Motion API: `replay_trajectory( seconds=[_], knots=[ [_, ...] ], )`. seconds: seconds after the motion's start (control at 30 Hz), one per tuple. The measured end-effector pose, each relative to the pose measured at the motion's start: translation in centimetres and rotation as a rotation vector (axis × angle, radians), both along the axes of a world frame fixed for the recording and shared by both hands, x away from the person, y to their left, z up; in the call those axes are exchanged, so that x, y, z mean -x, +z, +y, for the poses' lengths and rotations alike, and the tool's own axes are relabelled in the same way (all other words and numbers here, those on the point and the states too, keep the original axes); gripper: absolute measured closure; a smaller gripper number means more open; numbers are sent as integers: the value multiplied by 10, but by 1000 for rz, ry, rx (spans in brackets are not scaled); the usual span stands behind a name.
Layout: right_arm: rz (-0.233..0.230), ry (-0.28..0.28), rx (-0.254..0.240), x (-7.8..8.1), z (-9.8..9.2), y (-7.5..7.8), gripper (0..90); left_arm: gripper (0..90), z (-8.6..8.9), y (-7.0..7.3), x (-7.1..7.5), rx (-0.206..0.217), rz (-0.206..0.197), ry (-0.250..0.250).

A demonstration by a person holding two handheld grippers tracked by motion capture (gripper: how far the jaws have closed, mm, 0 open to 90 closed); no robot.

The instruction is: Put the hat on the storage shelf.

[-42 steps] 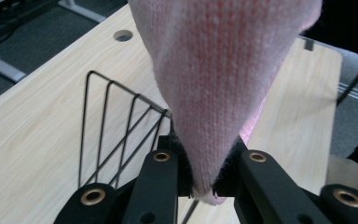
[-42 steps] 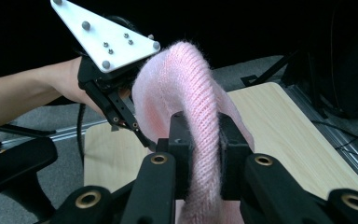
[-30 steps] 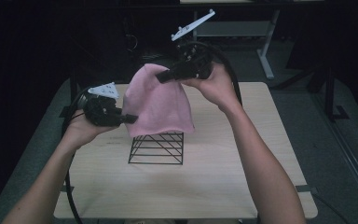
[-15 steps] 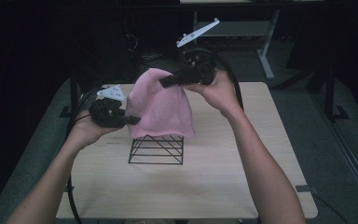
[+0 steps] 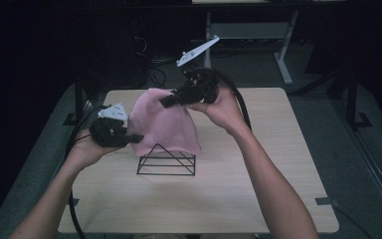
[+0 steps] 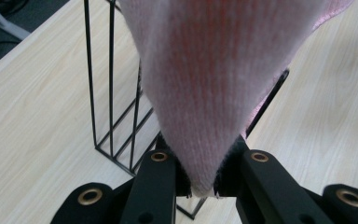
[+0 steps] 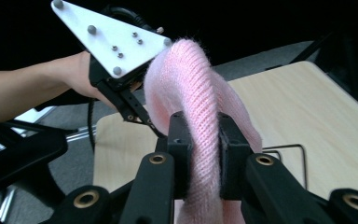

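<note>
Both jaw pairs are clamped on the pink knit cloth [image 5: 164, 122]: left hand-held gripper [image 5: 129, 138], right hand-held gripper [image 5: 171, 99]. Recommend lowering evenly, centred over the wire rack [image 5: 167, 162], keeping fabric taut.

The knit cloth [image 5: 164, 122] hung over the wire rack [image 5: 167, 162] at the middle of the tabletop [image 5: 278, 189], between the left hand-held gripper [image 5: 135, 138] and the right hand-held gripper [image 5: 165, 102].

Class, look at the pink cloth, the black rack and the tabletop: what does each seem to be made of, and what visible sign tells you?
Pink cloth: soft knitted yarn, probably wool or acrylic; ribbed stitches, fuzzy surface.
Black rack: thin metal wire, apparently matt-coated; straight slim rods.
Tabletop: pale wood or wood-look laminate; grain lines, smooth finish.
</note>
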State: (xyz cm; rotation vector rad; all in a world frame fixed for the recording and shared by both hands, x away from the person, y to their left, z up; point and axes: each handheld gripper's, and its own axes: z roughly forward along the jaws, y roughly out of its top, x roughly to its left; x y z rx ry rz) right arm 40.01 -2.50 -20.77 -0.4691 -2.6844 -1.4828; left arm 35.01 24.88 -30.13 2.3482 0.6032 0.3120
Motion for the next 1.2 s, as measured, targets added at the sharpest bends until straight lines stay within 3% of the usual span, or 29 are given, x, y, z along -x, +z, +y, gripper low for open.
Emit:
replay_trajectory(
  seconds=[0.4, 0.87, 1.03, 1.2],
  knots=[
    [49, 49, 25, -1, 7, -27, 777, 804, 4, -22, 2, -62, 18, 11],
    [91, 92, 48, -3, 11, -55, 773, 801, 6, -45, 2, -84, 52, 16],
    [129, 100, 56, -3, 11, -66, 771, 801, 6, -52, 2, -101, 62, 16],
    [144, 105, 53, -3, 11, -73, 773, 769, 10, -58, 0, -63, 103, 22]
  ],
)
